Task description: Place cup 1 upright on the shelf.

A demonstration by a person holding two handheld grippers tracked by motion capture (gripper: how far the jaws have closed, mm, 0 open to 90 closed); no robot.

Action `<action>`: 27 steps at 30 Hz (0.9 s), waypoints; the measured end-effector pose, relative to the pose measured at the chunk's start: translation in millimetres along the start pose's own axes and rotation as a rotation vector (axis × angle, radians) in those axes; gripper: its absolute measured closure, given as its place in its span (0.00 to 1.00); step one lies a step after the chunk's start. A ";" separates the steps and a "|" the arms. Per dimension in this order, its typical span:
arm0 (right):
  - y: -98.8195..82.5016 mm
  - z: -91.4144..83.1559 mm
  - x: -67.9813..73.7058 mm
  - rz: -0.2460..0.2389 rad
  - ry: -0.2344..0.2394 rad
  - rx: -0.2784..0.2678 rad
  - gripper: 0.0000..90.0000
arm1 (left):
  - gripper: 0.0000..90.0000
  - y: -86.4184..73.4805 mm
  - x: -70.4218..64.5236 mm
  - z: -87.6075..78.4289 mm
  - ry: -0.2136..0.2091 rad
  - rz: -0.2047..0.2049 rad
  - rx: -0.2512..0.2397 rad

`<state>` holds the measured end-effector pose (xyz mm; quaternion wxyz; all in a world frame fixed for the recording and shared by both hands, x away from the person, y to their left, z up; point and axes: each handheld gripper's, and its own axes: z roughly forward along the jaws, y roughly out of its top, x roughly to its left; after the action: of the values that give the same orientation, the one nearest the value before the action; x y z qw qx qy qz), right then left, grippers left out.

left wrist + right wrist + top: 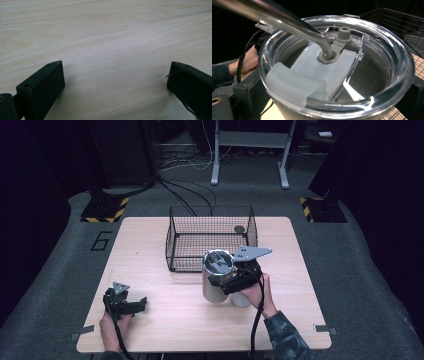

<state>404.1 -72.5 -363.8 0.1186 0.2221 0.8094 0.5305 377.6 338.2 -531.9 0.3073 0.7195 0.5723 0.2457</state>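
Note:
A steel tumbler (216,275) with a clear lid stands upright on the wooden table (145,250), just in front of the wire basket (172,245). My right gripper (226,281) is shut on its body from the right side. In the right gripper view the lid (337,65) sits close up, and a bent metal straw (287,22) passes through a grey plug in it; a black jaw flanks the tumbler on each side. My left gripper (140,303) rests at the front left of the table. Its jaws stand wide apart over bare wood (115,75), so it is open.
The black wire basket holds a small dark round thing (239,229) at its back right corner. A small white object (240,299) sits on the table under my right hand. Cables and a metal stand leg (215,155) lie on the floor beyond the table.

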 end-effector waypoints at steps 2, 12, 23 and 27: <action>2.7 0.6 -0.2 -0.003 -0.001 0.004 0.04 | 0.02 0.0 0.0 0.0 0.000 0.000 0.000; 15.8 0.1 -8.2 0.001 -0.013 -0.003 0.04 | 0.02 0.0 0.0 0.0 0.000 0.001 0.000; 29.8 0.4 -19.2 0.018 -0.039 -0.016 0.04 | 0.02 0.0 0.0 0.0 0.000 -0.001 -0.001; 34.1 2.5 -22.1 0.021 -0.044 -0.014 0.04 | 0.02 0.0 0.0 0.0 0.000 0.000 0.000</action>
<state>432.5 -69.7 -334.6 0.1325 0.2416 0.8004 0.5324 377.5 338.2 -532.0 0.3075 0.7193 0.5724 0.2458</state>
